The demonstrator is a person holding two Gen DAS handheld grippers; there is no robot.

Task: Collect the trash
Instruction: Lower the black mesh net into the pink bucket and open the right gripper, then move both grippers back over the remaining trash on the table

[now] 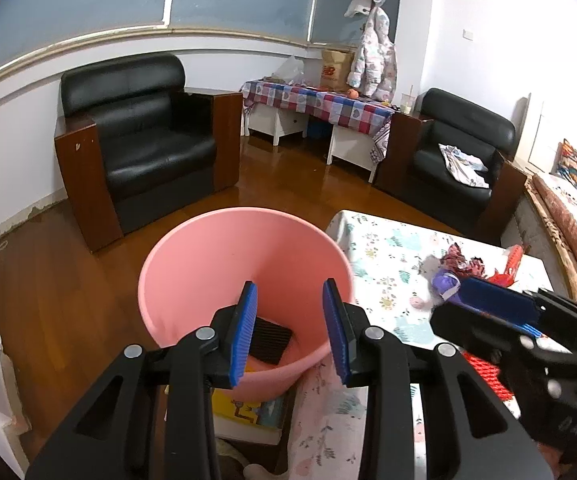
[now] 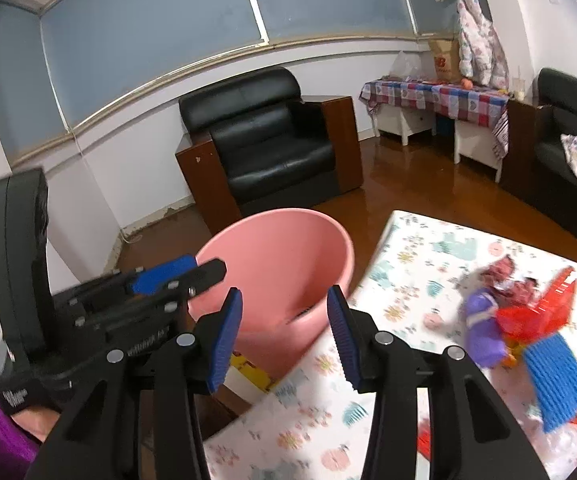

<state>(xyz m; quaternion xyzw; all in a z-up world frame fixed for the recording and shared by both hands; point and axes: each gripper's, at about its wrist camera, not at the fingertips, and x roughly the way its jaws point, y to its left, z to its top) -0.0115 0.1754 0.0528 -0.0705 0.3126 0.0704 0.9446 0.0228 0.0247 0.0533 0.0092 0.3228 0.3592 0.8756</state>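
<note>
My left gripper [image 1: 290, 330] and right gripper [image 2: 284, 336] both gape, nothing between the jaws; one pink bin [image 1: 192, 268] on the floor holds one dark ridged piece [image 1: 270, 340]. One trash heap [image 2: 528, 320] lies on the patterned table [image 2: 408, 248] beside the bin; two black armchairs behind.

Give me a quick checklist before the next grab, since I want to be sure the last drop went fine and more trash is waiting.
1. Left gripper empty, fingers apart: ok.
2. Right gripper empty, fingers apart: ok.
3. Pink bin upright beside the table, mouth unobstructed: ok.
4. Dropped piece inside the bin: ok, a dark ribbed piece lies on its bottom.
5. Trash left on the patterned tablecloth: ok, a purple wrapper, red netting and blue netting lie there.
6. Whether those pieces are tangled together: cannot tell, the view is blurred.
</note>
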